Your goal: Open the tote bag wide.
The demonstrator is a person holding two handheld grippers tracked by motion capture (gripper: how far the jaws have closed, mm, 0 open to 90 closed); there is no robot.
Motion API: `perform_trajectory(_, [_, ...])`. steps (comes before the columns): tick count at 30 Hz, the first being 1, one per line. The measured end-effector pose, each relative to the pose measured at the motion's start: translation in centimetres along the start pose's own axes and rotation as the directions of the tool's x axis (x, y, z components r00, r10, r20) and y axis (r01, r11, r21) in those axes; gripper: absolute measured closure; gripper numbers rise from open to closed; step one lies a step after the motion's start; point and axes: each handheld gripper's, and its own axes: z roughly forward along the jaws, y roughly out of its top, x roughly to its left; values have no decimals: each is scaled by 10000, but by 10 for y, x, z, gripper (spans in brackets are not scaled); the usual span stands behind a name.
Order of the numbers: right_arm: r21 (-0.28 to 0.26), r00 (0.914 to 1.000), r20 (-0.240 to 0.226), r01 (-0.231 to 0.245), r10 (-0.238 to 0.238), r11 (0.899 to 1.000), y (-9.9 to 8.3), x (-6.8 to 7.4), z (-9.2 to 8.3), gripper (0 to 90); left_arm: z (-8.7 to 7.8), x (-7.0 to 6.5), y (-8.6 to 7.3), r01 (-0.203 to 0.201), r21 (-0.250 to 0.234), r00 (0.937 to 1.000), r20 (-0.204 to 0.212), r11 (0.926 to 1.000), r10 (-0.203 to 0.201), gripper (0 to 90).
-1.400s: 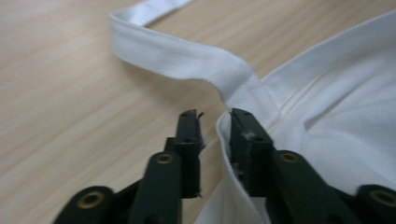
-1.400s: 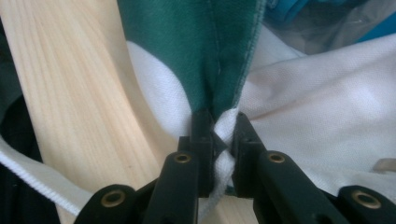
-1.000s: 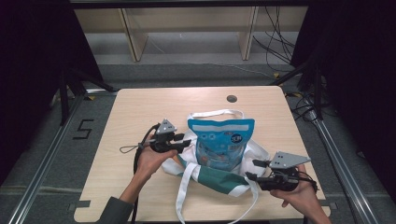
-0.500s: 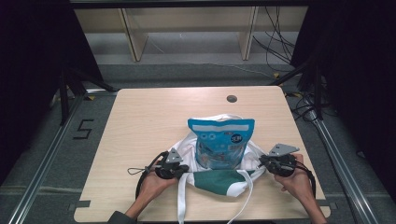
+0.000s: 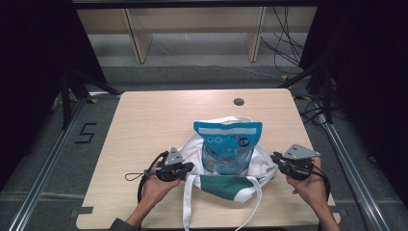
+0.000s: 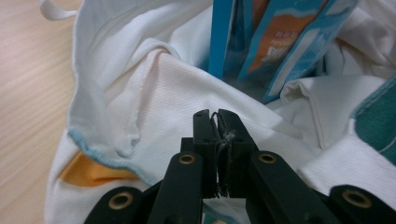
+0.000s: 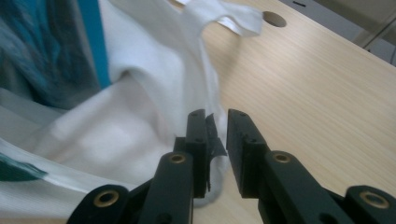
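Right gripper (image 7: 215, 140) at the edge of the white cloth bag (image 7: 140, 121)

The black jaws stand a little apart, having just been opening, with white cloth (its edge only) in the gap. The bag rises left of them against a blue packet (image 7: 56, 51). A white strap (image 7: 233, 18) lies beyond on the wooden table (image 7: 317, 88), beside a round hole (image 7: 274, 18).

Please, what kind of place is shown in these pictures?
Probably a recording lab or workshop: a light wooden table with a cable hole, metal floor rails, loose black cables and bare wooden shelving behind.
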Motion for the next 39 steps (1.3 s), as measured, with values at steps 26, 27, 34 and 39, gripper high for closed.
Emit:
perform_trajectory(26, [1548,9994,11,-343,345,9874,12,-32,89,845,45,30,-2,77,873,9953,-972,9962,8,891])
perform_trajectory(27, [1436,9991,62,-433,429,9887,13,-33,92,844,48,34,-1,236,753,9955,-934,9969,-165,891])
perform_trajectory(34, [1279,9984,155,-557,541,9902,17,-40,102,839,53,43,3,316,737,9935,-1114,9968,-232,890])
perform_trajectory(39, [1213,9972,274,-721,693,9900,19,-44,108,832,59,49,7,536,565,9922,-1159,9970,-468,890])
